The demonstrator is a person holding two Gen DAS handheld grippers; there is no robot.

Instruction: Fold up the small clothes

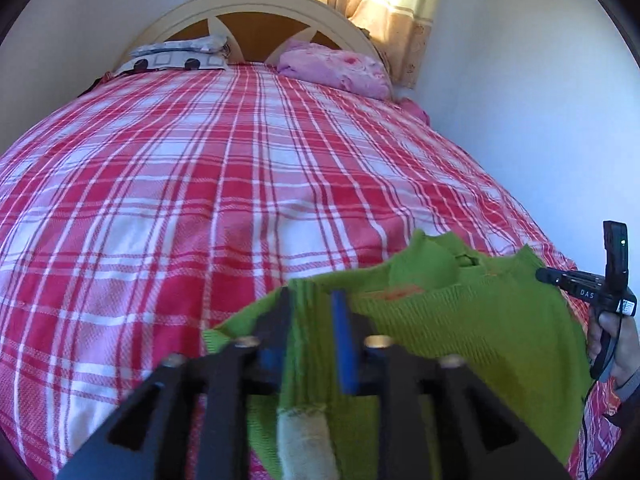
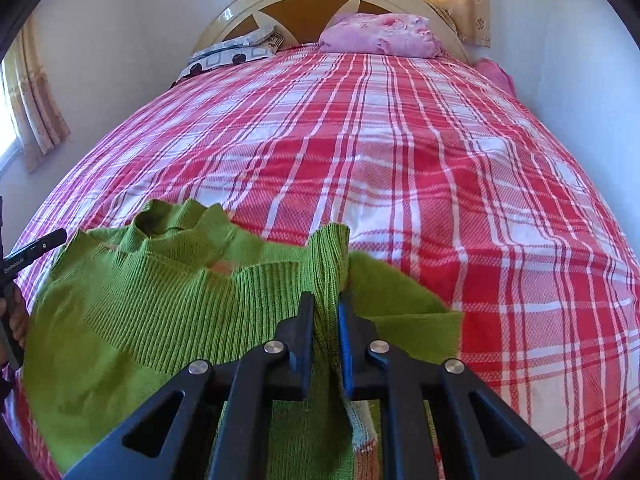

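A small green knitted sweater [image 1: 460, 320] hangs stretched between my two grippers above the near end of the bed; it also shows in the right wrist view [image 2: 132, 312]. My left gripper [image 1: 314, 300] is shut on one ribbed edge of the sweater. My right gripper [image 2: 326, 304] is shut on the other ribbed edge. The neck opening [image 2: 172, 220] points toward the headboard. The right gripper [image 1: 560, 278] shows at the right edge of the left wrist view, and the left gripper's tip [image 2: 40, 246] shows at the left edge of the right wrist view.
A bed with a red and white plaid cover [image 1: 240, 168] fills both views. A pink pillow [image 1: 340, 68] and a grey patterned pillow [image 1: 176, 58] lie at the cream headboard [image 1: 256, 4]. Walls stand on both sides, curtains [image 1: 392, 0] behind.
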